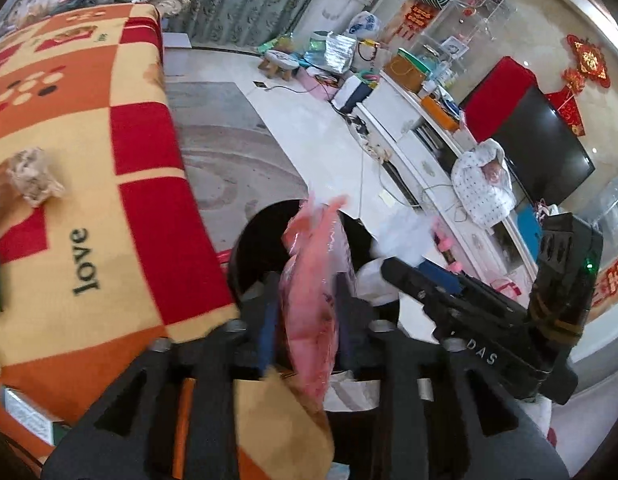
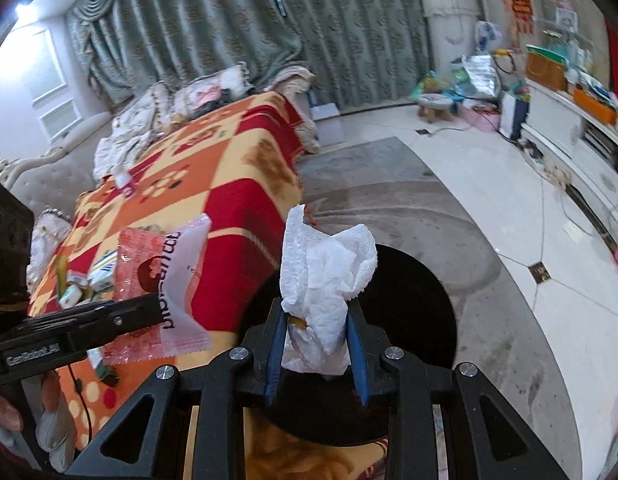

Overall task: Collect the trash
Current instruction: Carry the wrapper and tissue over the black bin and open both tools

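My left gripper (image 1: 309, 312) is shut on a pink plastic wrapper (image 1: 313, 300), held over the black round bin (image 1: 253, 248) beside the table. The wrapper (image 2: 161, 292) and left gripper (image 2: 149, 312) also show in the right wrist view. My right gripper (image 2: 315, 320) is shut on a crumpled white tissue (image 2: 325, 280), held above the bin's dark opening (image 2: 413, 312). The right gripper (image 1: 389, 268) also shows in the left wrist view with the tissue (image 1: 373, 280). A crumpled brownish paper wad (image 1: 33, 176) lies on the red, orange and yellow blanket-covered table (image 1: 89, 160).
Small packets (image 2: 89, 276) lie on the table's near end. A sofa with cushions (image 2: 149, 120) stands behind the table. A white TV cabinet (image 1: 429, 152) with clutter and cables runs along the right wall. Bags and a small stool (image 2: 433, 104) sit on the far floor.
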Available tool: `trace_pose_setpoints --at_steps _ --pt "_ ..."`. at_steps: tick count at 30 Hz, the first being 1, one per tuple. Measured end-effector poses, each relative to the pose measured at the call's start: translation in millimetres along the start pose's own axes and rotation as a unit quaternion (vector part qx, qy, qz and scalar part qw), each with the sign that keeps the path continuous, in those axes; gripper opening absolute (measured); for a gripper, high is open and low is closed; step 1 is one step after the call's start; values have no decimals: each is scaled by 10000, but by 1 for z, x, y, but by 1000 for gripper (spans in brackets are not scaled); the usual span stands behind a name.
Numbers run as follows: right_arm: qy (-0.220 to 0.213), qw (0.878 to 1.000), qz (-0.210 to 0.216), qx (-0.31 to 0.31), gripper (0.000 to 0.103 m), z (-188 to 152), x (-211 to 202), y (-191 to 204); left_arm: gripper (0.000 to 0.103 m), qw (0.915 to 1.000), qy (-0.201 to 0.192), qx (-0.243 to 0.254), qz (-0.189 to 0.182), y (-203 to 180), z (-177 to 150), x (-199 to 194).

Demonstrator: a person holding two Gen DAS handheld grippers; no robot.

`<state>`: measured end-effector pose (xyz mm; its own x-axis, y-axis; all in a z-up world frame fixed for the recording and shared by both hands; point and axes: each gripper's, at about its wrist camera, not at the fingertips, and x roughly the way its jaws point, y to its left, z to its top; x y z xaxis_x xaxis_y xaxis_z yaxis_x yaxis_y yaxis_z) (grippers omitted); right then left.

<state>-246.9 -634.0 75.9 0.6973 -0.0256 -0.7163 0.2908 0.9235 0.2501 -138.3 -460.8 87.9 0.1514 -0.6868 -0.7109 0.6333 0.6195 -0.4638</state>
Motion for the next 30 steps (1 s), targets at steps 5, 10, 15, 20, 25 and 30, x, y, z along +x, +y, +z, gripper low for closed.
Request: trace_pose_setpoints --at_steps 5,10,15,20,25,30 --pt "-18 9999 -44 145 52 -4 -1 -10 52 10000 -45 -30 -17 -2 -2 0" --pt "40 9998 23 170 52 -5 1 -8 52 9997 -86 -42 235 3 -6 -11" --pt "62 9999 77 48 52 -6 2 6 52 9980 -201 -27 592 11 -12 -30" --pt "112 9997 166 -115 52 -8 5 27 52 9949 -372 -8 935 26 -20 -53" --pt "153 9988 325 -332 54 -8 7 57 52 9909 -509 -62 1247 49 -28 -78" --pt "171 9966 555 -576 60 -8 10 94 52 9848 -674 -215 1584 77 -35 -105"
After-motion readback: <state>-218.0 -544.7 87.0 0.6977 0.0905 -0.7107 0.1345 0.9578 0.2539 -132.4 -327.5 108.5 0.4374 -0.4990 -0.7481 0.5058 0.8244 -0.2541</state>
